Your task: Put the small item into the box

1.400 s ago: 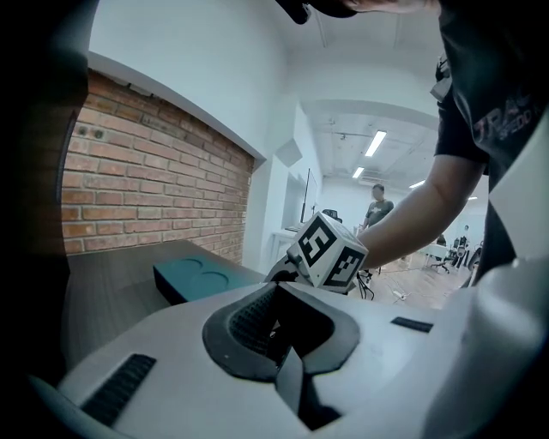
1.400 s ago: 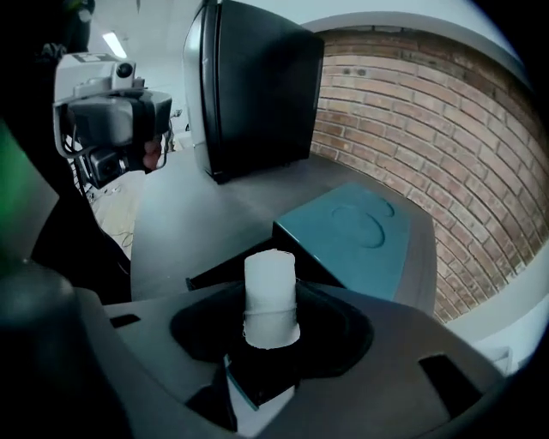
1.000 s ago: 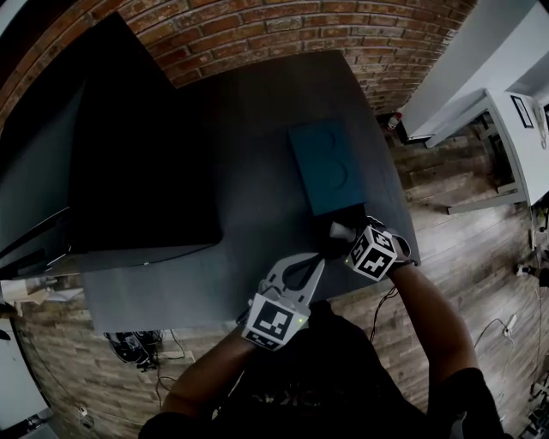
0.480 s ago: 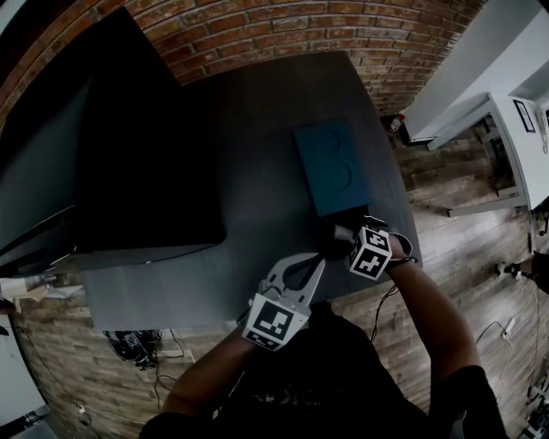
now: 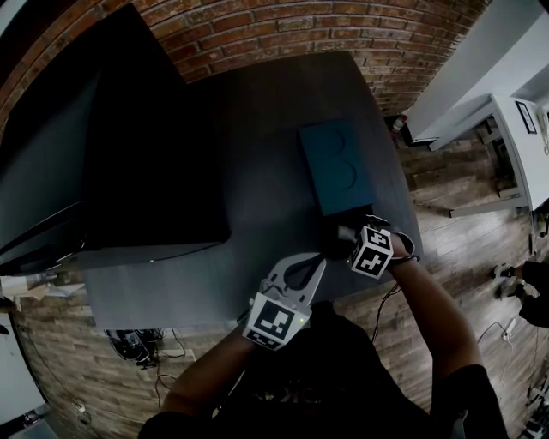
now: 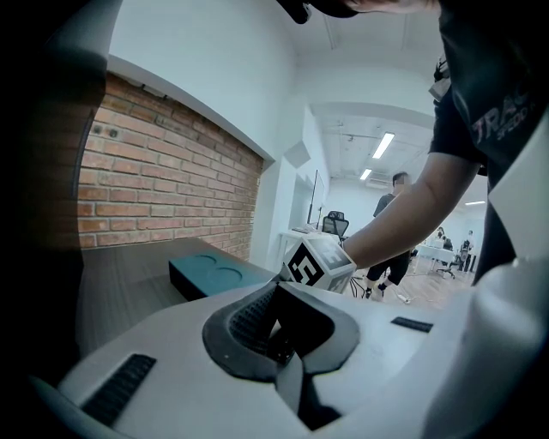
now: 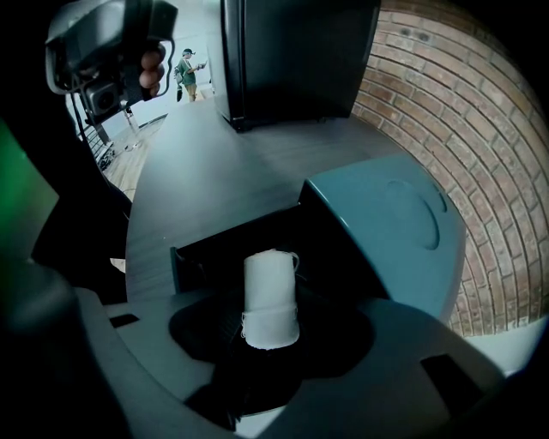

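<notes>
Left tool [image 6: 276,296] sat with jaws together and empty near the front edge of the table [image 5: 249,120], likely parked out of the way. Right tool [image 7: 270,334] was clamped on the small white cylinder [image 7: 271,287], held upright just in front of the open dark end of the teal box [image 7: 390,223]. It was probably lined up for insertion and not yet inside. Box lay flat on the table. Brick wall [image 5: 283,26] stood beyond.

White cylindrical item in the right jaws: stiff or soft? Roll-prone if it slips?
The small white cylindrical item is probably stiff and light: it stands out from the right gripper without sagging. Frayed threads at its edges hint at a fabric-like, grippy surface. Its round body may roll if dropped sideways.
</notes>
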`<action>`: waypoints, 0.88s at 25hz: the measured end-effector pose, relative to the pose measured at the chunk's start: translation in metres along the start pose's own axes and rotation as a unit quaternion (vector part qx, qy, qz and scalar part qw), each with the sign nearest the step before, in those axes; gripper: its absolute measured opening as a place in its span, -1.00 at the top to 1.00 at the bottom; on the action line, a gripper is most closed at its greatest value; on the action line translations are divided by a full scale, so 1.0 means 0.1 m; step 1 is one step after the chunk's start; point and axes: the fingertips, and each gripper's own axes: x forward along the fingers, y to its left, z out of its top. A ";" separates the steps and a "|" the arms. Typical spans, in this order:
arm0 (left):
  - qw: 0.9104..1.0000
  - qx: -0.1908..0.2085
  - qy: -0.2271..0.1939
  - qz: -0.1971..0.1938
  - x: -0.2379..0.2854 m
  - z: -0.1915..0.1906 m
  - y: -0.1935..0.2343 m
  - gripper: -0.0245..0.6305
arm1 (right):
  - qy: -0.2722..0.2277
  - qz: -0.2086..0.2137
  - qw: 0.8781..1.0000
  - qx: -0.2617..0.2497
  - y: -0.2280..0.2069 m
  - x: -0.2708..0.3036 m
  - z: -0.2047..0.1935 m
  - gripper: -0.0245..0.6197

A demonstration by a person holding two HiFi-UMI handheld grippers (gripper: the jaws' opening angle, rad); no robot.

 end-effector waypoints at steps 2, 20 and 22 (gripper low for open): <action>1.000 0.002 0.000 -0.001 -0.02 0.01 0.00 0.82 | -0.002 -0.004 1.000 0.000 0.00 -0.01 0.01 0.28; 0.999 0.025 -0.008 -0.030 -0.23 0.11 -0.10 0.82 | -0.115 -0.111 0.979 0.127 -0.11 -0.74 0.18 0.31; 0.999 0.028 -0.012 -0.033 -0.28 0.15 -0.09 0.82 | -0.143 -0.140 0.967 0.156 -0.14 -0.92 0.22 0.37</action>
